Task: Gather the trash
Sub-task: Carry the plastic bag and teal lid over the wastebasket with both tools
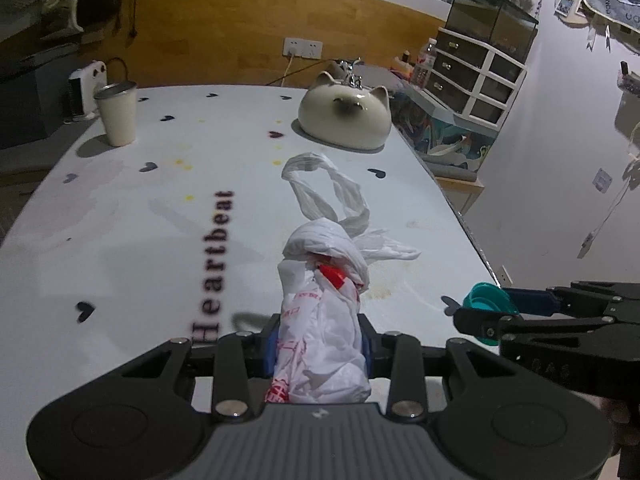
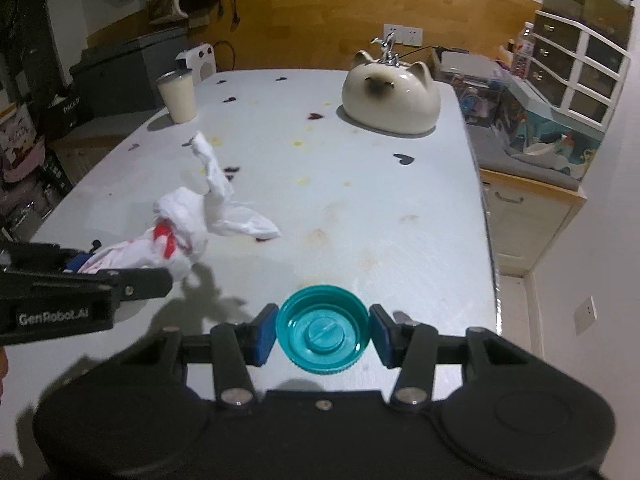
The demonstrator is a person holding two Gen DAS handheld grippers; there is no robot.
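Note:
My left gripper is shut on a crumpled white plastic bag with red print, held above the white table; the bag's handles trail forward. The right wrist view shows that same bag at the left, sticking out of the left gripper. My right gripper is shut on a teal bottle cap, hollow side facing the camera, its blue pads pressing both sides. In the left wrist view the cap and right gripper show at the right edge.
A cat-shaped ceramic pot stands at the table's far right, a cream cup at the far left. The table carries stains and heart prints. A drawer unit and cluttered low cabinet lie beyond the right edge.

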